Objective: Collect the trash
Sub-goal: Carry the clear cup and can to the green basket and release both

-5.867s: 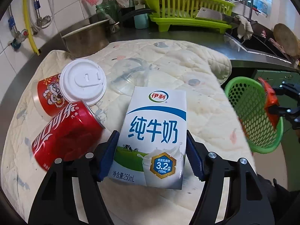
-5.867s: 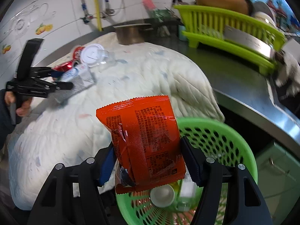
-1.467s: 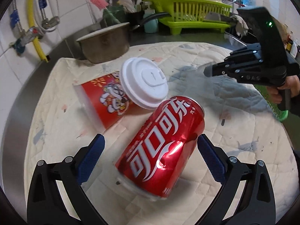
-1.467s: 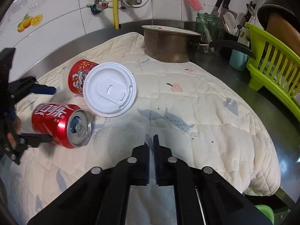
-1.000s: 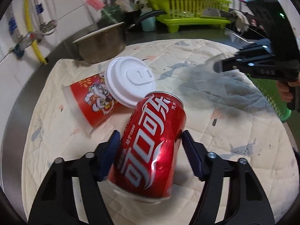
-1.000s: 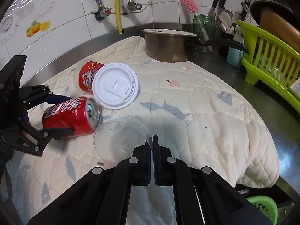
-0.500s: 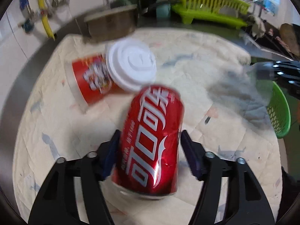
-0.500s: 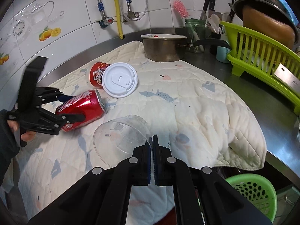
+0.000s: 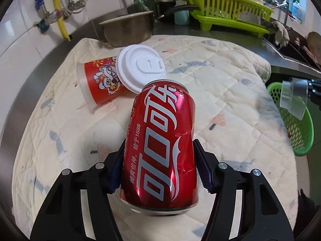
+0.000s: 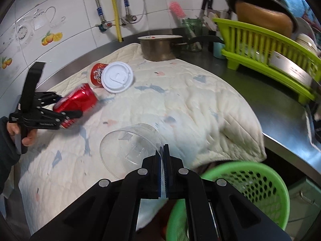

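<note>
Above quilt (image 9: 230, 104), can (image 9: 160, 150) points away lengthwise (fingers (image 9: 202, 172) clamped).

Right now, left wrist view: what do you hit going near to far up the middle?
left gripper → red cola can clamped in it → white lid of the paper cup → steel pot → wall tiles.

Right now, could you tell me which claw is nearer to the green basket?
Right. The right claw, shut on the clear plastic cup, hangs just beside the green basket at the quilt's edge. The left claw, holding the red can, sits further back over the quilt.
</note>
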Demonstrator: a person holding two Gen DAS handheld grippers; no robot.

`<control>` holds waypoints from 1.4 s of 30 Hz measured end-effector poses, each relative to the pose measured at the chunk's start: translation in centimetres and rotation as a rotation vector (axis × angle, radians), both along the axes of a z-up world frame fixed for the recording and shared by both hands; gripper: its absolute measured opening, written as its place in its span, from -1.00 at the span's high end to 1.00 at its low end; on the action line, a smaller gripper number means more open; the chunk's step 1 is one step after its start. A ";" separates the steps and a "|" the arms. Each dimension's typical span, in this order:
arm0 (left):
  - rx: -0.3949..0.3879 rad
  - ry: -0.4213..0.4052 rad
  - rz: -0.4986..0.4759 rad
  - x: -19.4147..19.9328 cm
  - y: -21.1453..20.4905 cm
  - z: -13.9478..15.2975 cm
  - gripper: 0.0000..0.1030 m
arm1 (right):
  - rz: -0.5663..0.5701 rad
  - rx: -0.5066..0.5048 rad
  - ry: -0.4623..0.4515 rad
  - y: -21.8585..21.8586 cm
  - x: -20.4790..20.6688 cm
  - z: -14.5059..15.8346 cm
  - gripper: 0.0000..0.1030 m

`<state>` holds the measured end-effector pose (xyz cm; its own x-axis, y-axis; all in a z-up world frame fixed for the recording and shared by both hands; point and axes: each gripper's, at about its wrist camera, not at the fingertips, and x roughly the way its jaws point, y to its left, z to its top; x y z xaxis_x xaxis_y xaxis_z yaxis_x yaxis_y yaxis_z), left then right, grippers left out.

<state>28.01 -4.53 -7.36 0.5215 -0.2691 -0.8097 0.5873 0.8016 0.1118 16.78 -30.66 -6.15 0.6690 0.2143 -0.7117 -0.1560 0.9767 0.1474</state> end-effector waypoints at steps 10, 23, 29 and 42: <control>-0.073 -0.048 -0.053 -7.4 -3.5 4.4 -0.18 | -0.147 -0.057 0.091 -7.3 -6.0 -3.1 0.87; -0.130 0.016 -0.227 -14.1 -14.8 3.2 -0.18 | -0.252 -0.084 0.252 -12.8 -10.2 -9.2 0.28; -0.124 0.067 -0.269 -15.2 -19.4 1.0 -0.19 | -0.276 -0.068 0.249 -13.5 -11.8 -9.2 0.06; -0.045 0.163 -0.306 -15.9 -26.5 -4.8 -0.20 | -0.320 -0.048 0.175 -15.7 -14.8 -6.2 -0.26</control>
